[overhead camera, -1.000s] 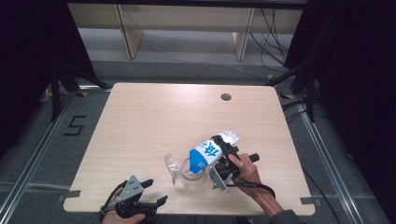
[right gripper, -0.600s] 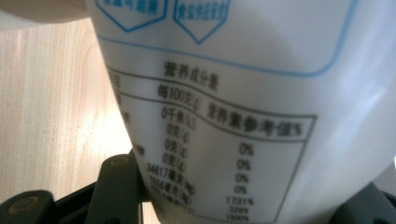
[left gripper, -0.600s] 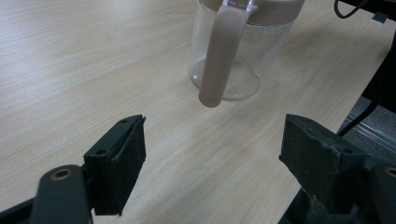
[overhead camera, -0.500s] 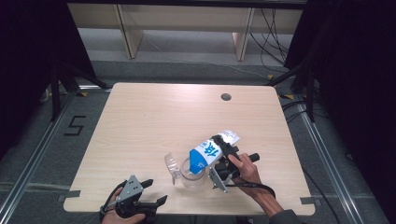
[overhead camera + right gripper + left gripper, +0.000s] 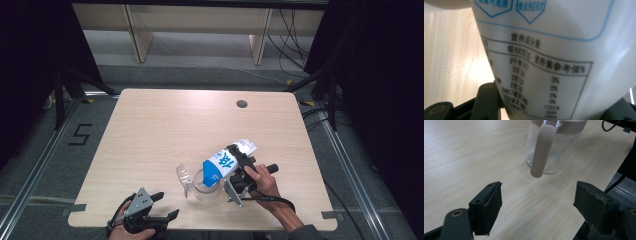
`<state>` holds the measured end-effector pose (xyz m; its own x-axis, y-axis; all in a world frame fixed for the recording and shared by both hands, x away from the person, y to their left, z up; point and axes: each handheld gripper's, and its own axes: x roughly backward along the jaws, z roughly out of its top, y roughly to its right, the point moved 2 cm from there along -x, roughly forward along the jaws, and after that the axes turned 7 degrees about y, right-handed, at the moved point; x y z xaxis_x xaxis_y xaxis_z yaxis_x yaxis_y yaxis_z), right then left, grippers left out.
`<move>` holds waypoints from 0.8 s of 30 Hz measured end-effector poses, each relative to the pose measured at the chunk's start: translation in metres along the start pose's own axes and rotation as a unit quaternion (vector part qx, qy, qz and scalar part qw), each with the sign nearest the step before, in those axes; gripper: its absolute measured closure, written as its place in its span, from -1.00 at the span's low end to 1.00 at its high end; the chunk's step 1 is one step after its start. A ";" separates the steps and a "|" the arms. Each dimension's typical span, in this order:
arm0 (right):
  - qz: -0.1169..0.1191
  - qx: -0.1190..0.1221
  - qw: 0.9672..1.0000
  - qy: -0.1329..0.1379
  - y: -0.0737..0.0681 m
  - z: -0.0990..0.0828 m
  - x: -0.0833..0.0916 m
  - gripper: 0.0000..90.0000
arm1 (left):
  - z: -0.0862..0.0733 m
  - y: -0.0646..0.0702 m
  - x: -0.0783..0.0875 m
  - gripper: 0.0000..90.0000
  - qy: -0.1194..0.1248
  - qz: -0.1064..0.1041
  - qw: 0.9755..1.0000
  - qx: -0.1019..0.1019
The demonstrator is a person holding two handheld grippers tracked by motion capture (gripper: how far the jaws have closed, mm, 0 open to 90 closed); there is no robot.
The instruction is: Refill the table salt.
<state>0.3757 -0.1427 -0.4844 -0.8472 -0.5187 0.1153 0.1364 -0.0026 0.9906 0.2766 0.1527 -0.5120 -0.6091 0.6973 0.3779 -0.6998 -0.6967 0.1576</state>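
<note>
A blue and white pouch (image 5: pixel 222 166) hangs tilted, its blue end dipping over the mouth of a clear glass pitcher (image 5: pixel 204 186) near the table's front edge. My right gripper (image 5: pixel 239 170) is shut on the pouch; in the right gripper view the white pouch (image 5: pixel 549 50) with its printed table sits tight between the black jaws. My left gripper (image 5: pixel 167 206) rests at the front left of the table, open with nothing between its jaws. In the left gripper view the pitcher (image 5: pixel 554 147) stands ahead with its beige handle (image 5: pixel 542 150) facing me.
The light wooden table (image 5: pixel 165 125) stretches away behind the pitcher, with a small round hole (image 5: pixel 242 104) near its far edge. Dark floor, cables and stands surround the table.
</note>
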 end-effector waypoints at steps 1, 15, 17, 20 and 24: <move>0.001 0.000 1.000 0.001 0.000 0.000 0.000 0.06 | 0.000 0.000 0.000 -0.52 0.000 0.000 1.000 -0.001; 0.002 0.007 1.000 -0.002 0.000 0.000 0.000 0.06 | 0.000 0.000 0.000 -0.52 0.000 0.001 1.000 -0.002; 0.000 0.016 1.000 -0.009 0.001 0.000 0.001 0.06 | 0.000 0.000 0.000 -0.52 -0.001 -0.001 1.000 -0.009; 0.000 0.037 0.999 0.001 0.004 0.001 0.000 0.06 | 0.000 0.000 0.000 -0.52 -0.001 -0.001 1.000 -0.008; 0.002 0.004 1.000 -0.011 -0.001 0.000 0.001 0.06 | 0.000 0.000 0.000 -0.52 -0.001 0.000 1.000 -0.001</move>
<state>0.3747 -0.1434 -0.4854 -0.8575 -0.5003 0.1201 0.1348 0.0069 0.9909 0.2764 0.1521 -0.5121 -0.6087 0.6964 0.3801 -0.7003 -0.6968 0.1551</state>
